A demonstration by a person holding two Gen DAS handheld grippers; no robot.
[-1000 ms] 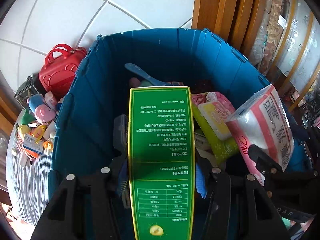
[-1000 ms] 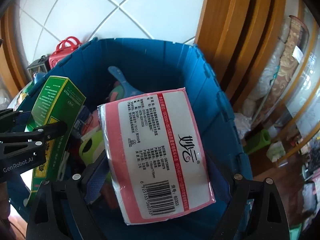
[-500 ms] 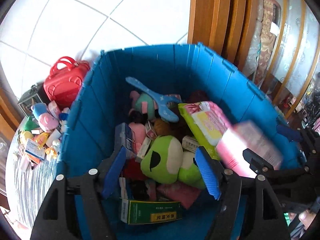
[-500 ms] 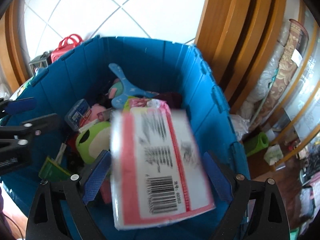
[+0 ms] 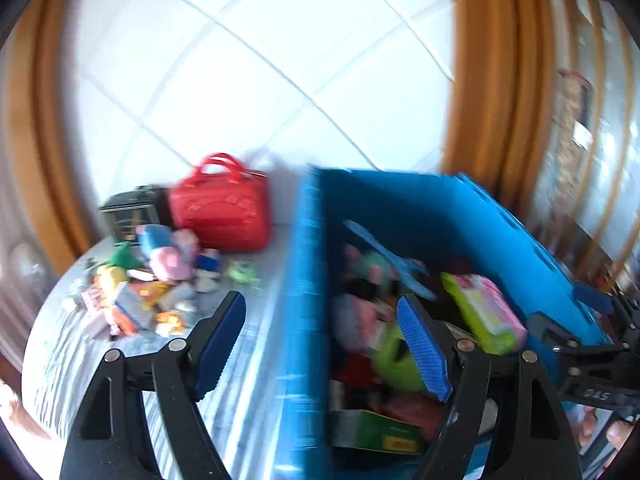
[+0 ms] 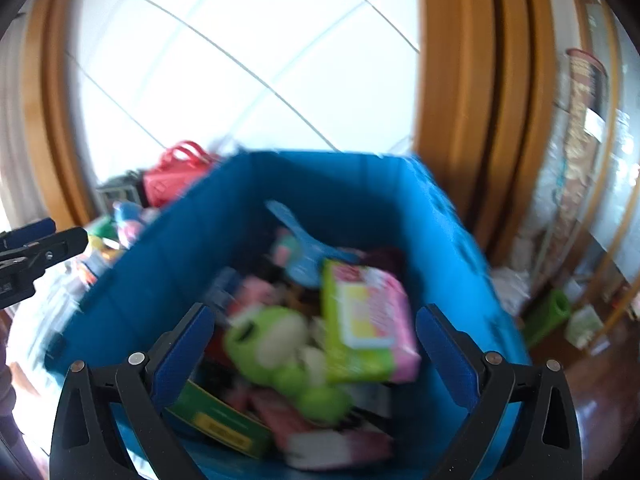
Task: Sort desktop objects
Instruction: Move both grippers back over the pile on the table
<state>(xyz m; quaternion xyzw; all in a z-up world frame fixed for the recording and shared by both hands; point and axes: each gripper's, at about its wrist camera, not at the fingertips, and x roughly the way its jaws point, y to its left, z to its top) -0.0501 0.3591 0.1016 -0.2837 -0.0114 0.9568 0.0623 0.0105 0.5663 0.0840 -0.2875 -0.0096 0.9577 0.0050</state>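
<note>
A blue bin [image 5: 308, 288] [image 6: 152, 264] stands on the table, full of things. In it lie a green box [image 5: 372, 434] [image 6: 224, 420], a pink-and-white tissue pack [image 6: 336, 446], a green plush [image 6: 280, 344] and a green-pink wipes pack [image 5: 484, 312] [image 6: 364, 324]. My left gripper [image 5: 320, 348] straddles the bin's left wall, its jaws opening with nothing held between them. My right gripper [image 6: 312, 340] hangs over the bin, its jaws opening too, nothing gripped. A pile of small toys [image 5: 148, 280] lies on the table to the left.
A red handbag [image 5: 220, 212] and a dark box [image 5: 128, 212] stand behind the toy pile on the striped tablecloth [image 5: 248, 360]. White tiled wall and wooden frames rise behind. A green roll [image 6: 548, 316] lies on the floor at the right.
Both grippers let go: the green box and the tissue pack dropped into the bin. The left gripper then swung left toward the toy pile; the right one lifted back.
</note>
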